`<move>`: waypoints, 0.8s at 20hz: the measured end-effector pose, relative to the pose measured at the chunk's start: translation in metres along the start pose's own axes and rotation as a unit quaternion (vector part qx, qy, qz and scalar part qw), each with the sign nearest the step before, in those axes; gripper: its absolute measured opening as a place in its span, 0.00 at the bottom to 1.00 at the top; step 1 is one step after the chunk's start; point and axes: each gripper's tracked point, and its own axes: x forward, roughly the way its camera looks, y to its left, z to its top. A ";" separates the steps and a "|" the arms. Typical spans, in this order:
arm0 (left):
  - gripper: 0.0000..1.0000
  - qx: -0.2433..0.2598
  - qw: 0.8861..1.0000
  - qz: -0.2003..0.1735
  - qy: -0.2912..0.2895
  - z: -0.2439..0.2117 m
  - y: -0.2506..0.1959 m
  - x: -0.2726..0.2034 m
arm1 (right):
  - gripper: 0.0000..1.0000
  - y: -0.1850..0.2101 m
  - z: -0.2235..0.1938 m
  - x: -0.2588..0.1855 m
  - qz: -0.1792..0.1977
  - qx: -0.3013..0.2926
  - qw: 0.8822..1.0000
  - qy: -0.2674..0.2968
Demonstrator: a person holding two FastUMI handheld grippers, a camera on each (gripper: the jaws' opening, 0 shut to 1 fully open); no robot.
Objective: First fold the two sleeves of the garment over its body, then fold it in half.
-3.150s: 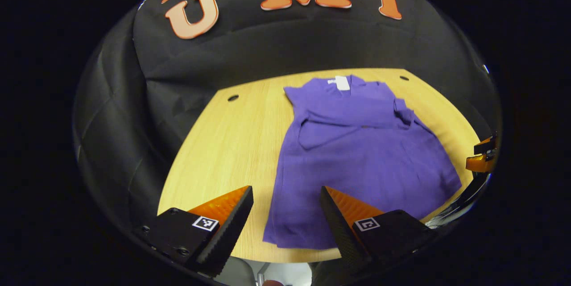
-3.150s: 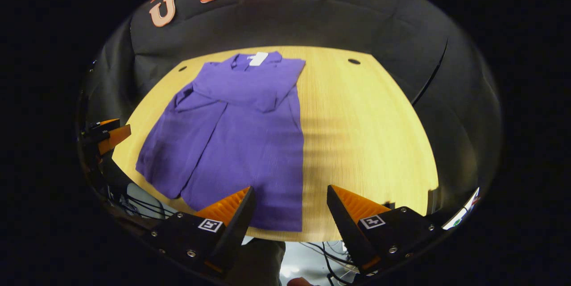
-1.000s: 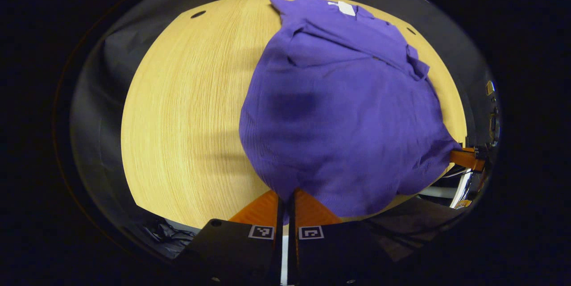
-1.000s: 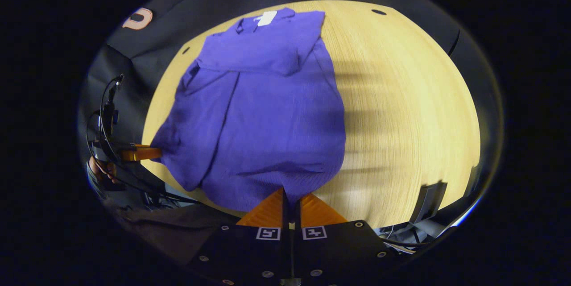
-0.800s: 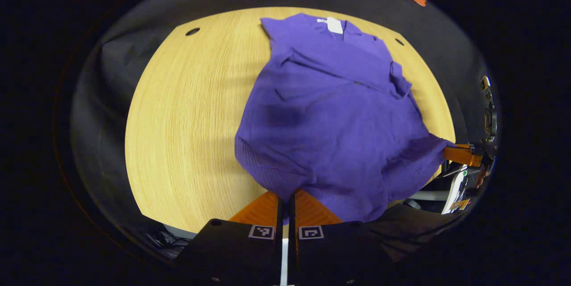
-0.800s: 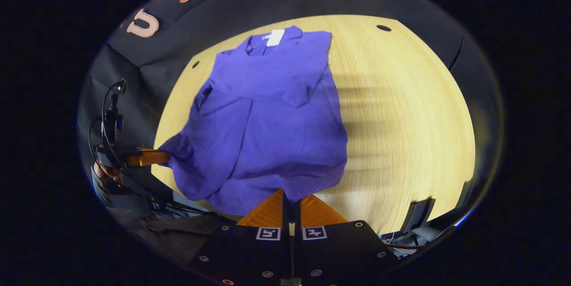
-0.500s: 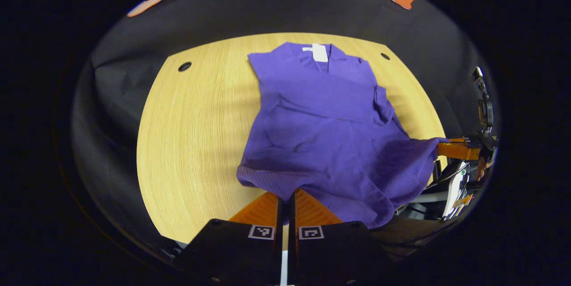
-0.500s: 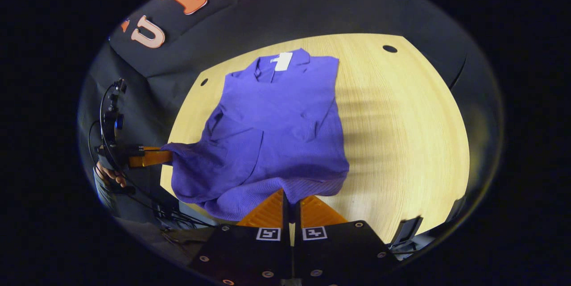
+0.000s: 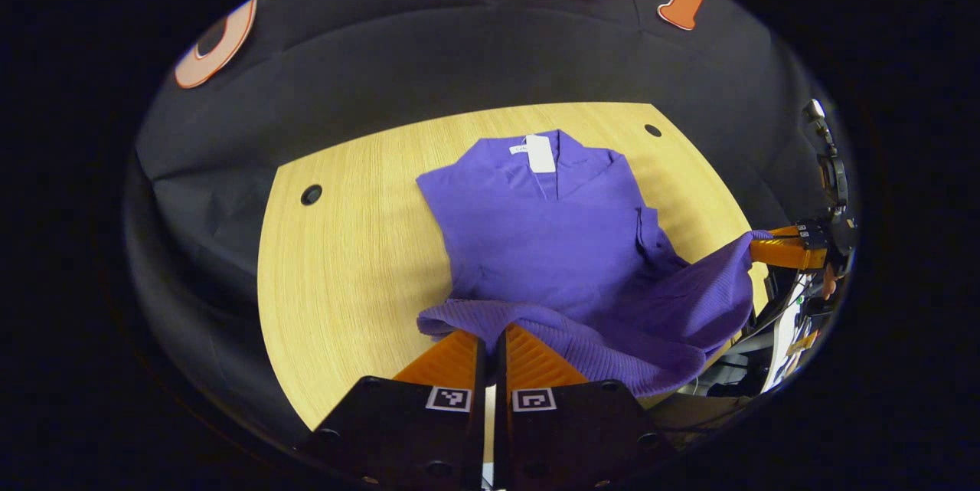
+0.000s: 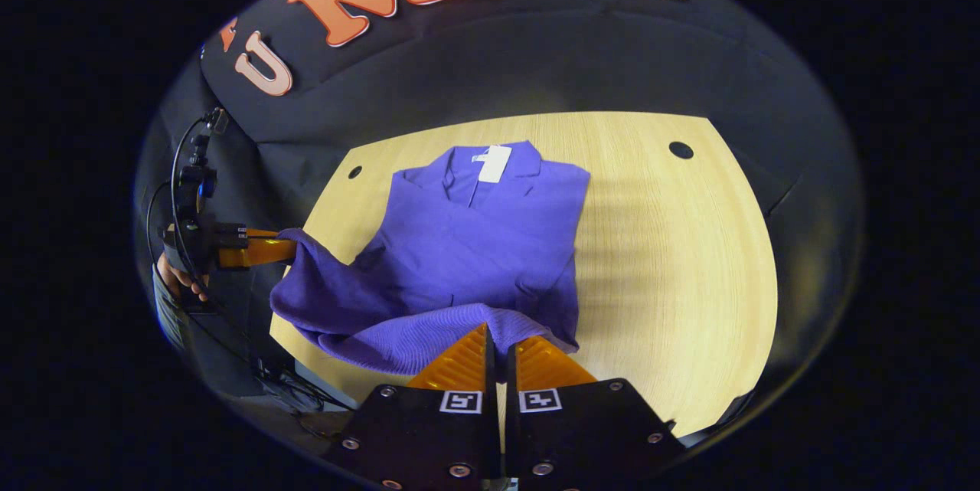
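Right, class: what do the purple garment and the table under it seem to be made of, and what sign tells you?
Garment: soft knit fabric, matte; fine ribbing shows along its lifted hem, and it drapes between the left gripper and the right gripper. Table: pale wood or wood-look laminate, going by its straight grain lines; which one is unclear.

Garment (image 9: 551, 246) lies on the table (image 9: 344, 261), collar end far from both grippers, toward the booth wall (image 9: 459, 62). A tag (image 9: 540, 154) sits at the collar. Both sleeves lie folded across the body.

Left gripper (image 9: 490, 338) is at the near left hem corner, both fingers closed on the hem, which is lifted off the table. To its right, at the table's right edge, the right gripper (image 9: 758, 250) pinches the other hem corner, raised.

Right gripper view: right gripper (image 10: 498, 349) pinches the near hem; the left gripper (image 10: 287, 250) is off to its left, a hand (image 10: 180, 276) behind it. Bare table lies right of the garment (image 10: 475, 246).

Cable holes (image 9: 311, 194) sit near the table's far corners.
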 end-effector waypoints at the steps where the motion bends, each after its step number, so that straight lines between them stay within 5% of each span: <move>1: 0.05 0.004 1.000 0.002 -0.001 0.009 0.003 0.002 | 0.03 -0.001 0.008 0.002 -0.001 -0.006 1.000 -0.002; 10: 0.05 0.022 0.999 0.026 -0.008 0.091 0.031 0.042 | 0.03 -0.032 0.078 0.038 -0.025 -0.029 0.999 -0.010; 16: 0.05 0.046 0.996 0.075 -0.008 0.126 0.053 0.095 | 0.03 -0.058 0.116 0.082 -0.033 -0.013 0.999 0.008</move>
